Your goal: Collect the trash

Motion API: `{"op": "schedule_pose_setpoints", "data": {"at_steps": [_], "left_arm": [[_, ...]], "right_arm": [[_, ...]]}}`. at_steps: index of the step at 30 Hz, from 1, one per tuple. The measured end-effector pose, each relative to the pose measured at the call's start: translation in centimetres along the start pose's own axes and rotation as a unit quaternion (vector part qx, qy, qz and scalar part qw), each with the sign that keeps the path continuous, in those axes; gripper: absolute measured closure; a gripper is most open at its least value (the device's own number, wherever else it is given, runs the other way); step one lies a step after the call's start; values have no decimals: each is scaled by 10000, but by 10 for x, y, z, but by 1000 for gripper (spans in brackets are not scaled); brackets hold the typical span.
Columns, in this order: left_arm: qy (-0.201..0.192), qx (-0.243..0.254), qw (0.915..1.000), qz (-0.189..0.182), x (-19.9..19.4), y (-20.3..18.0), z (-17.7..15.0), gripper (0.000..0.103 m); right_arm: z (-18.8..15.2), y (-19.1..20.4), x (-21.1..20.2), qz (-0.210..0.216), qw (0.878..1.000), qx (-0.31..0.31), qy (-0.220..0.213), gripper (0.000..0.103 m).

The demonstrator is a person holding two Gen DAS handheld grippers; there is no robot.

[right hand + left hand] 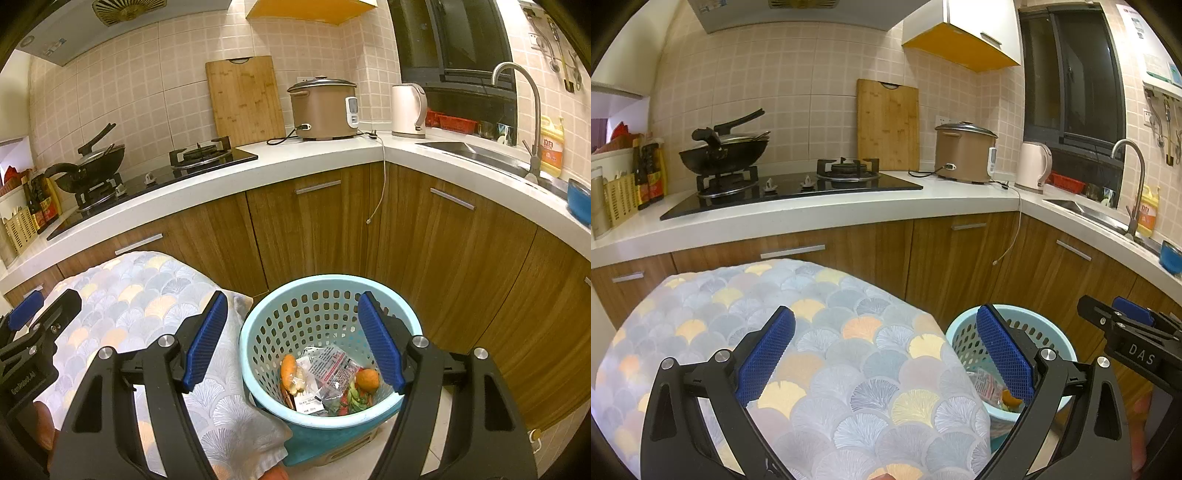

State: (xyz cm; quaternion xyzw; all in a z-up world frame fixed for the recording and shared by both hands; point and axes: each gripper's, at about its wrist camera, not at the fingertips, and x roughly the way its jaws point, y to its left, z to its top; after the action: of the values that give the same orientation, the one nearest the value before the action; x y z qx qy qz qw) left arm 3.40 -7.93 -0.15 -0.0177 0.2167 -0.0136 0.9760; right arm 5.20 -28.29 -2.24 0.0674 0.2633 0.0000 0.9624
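A light blue perforated basket (325, 295) stands on the floor by the cabinets. It holds trash: a clear printed wrapper (328, 369), an orange peel piece (367, 378), an orange scrap (288, 369) and green and red bits (354, 400). My right gripper (291, 339) is open and empty above the basket. My left gripper (886, 354) is open and empty above a table with a fan-patterned cloth (820, 354); the basket (960, 343) shows to its right. The right gripper's body (1126, 332) shows at the far right.
A white L-shaped counter (849, 206) over wooden cabinets (310, 229) carries a gas hob with a wok (724, 151), a cutting board (888, 123), a rice cooker (964, 151), a kettle (1032, 166), a sink with a tap (517, 110) and a blue bowl (580, 199).
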Motion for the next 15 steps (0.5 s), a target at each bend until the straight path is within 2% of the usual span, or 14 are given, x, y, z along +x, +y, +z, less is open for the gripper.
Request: {"op": "schedule_pose_setpoints", "data": {"at_steps": [15], "left_arm": [[-29, 70, 10000, 58, -3, 0, 4, 8]], "right_arm": [[-1, -3, 0, -25, 10000, 11, -35, 34]]}}
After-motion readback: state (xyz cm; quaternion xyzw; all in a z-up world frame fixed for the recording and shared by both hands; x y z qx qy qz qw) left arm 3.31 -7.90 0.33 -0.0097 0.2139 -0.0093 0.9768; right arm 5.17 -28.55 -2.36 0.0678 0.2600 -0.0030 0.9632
